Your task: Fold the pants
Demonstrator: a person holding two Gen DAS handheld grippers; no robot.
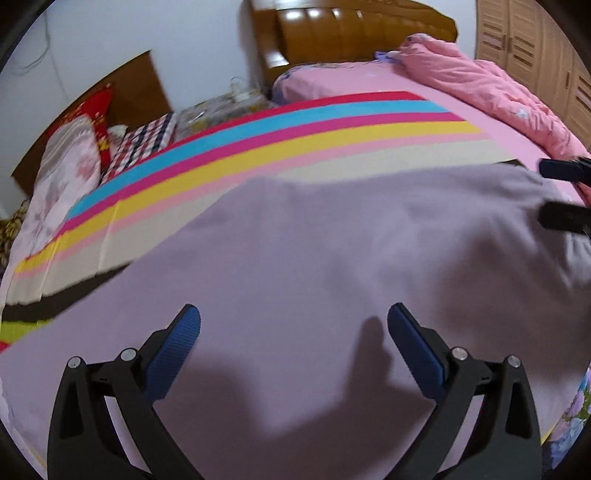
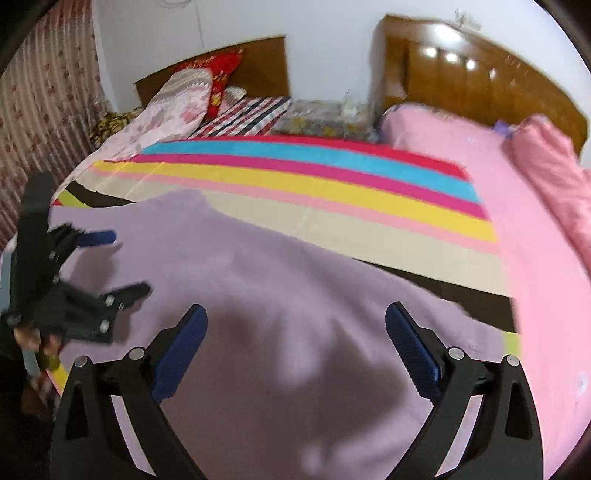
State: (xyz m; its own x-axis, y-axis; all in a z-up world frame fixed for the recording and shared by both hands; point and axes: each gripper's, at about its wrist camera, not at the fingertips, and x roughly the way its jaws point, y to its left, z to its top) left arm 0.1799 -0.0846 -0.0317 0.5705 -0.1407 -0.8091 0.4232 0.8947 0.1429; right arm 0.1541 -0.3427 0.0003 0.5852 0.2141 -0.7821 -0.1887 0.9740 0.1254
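Lilac pants [image 1: 314, 266] lie spread flat on a striped blanket [image 1: 258, 147] that covers a bed with a pink sheet [image 2: 517, 184]. The left tool [image 1: 293, 321] hovers over the cloth near the middle of the garment, its blue-padded fingers [image 1: 181, 343] wide apart and holding nothing. The right tool [image 2: 295, 321] hangs above the same garment, fingers [image 2: 410, 343] likewise spread and empty. In the right wrist view the left tool appears at the left edge, motion-blurred, above the pants' near-left part. In the left wrist view the right tool's fingertips enter from the right edge over the garment's right end. A pink quilt [image 1: 491, 92] lies bunched along the bed's far right; a wooden headboard [image 1: 351, 29] stands behind.
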